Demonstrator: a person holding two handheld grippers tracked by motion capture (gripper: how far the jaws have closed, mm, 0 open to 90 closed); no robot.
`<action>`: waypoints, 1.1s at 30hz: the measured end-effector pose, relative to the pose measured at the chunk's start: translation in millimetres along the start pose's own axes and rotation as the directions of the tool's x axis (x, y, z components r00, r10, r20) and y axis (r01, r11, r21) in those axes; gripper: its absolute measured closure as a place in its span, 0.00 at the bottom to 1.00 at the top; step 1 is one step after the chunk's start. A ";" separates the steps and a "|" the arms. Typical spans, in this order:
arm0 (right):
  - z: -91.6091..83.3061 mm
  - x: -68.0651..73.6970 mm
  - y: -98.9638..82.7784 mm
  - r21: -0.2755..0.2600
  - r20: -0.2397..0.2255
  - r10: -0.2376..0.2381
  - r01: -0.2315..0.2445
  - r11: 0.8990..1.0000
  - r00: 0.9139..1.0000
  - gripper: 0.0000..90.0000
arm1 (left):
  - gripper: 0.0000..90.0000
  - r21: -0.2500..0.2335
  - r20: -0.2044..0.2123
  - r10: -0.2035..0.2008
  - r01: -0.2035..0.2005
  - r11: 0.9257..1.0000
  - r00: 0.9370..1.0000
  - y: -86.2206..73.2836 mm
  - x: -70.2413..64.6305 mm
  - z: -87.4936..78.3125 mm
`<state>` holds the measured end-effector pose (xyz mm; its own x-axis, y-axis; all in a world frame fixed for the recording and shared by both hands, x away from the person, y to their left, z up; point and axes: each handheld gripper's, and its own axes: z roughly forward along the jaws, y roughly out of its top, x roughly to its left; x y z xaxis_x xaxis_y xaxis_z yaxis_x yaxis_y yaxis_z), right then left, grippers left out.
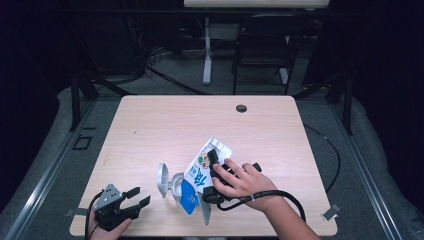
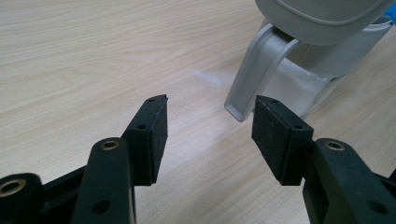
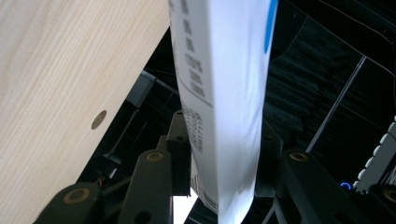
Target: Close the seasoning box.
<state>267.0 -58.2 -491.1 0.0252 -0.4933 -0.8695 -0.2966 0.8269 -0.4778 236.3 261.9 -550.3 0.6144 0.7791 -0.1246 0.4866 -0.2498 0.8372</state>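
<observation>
A white and blue carton hangs tilted over a clear pitcher whose grey lid stands open. My right gripper is shut on the carton's upper part. In the right gripper view the carton fills the gap between the jaws of the right gripper, both pads pressing on its sides. My left gripper rests open near the table's front left corner, apart from the pitcher. In the left gripper view the left gripper holds nothing, with the pitcher's grey handle just beyond its right pad.
The light wooden table has a cable hole near its far edge. A black chair and a desk leg stand beyond it. A black cable trails from my right gripper over the table's front right.
</observation>
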 end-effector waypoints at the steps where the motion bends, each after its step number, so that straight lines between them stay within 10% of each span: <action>1: 0.1 -0.1 -0.2 -0.001 -0.001 0.003 -0.003 1.000 1.000 0.74 | 0.51 0.000 0.000 0.000 0.000 1.000 1.000 0.0 -0.1 0.1; 19: -0.3 0.9 1.6 0.004 -0.007 0.005 -0.005 1.000 1.000 0.74 | 0.51 0.000 0.000 -0.001 0.001 1.000 1.000 -0.1 0.3 0.1; 33: -2.1 10.4 3.0 -0.010 -0.020 0.115 -0.116 0.993 0.993 0.78 | 0.51 0.001 -0.003 -0.006 0.006 1.000 1.000 -0.6 0.5 -0.3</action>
<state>264.4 -61.4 -501.4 -0.0284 -0.3998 -0.9161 -0.3073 0.8756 -0.3726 236.1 262.6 -550.7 0.6098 0.7822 -0.1276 0.4903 -0.2459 0.8361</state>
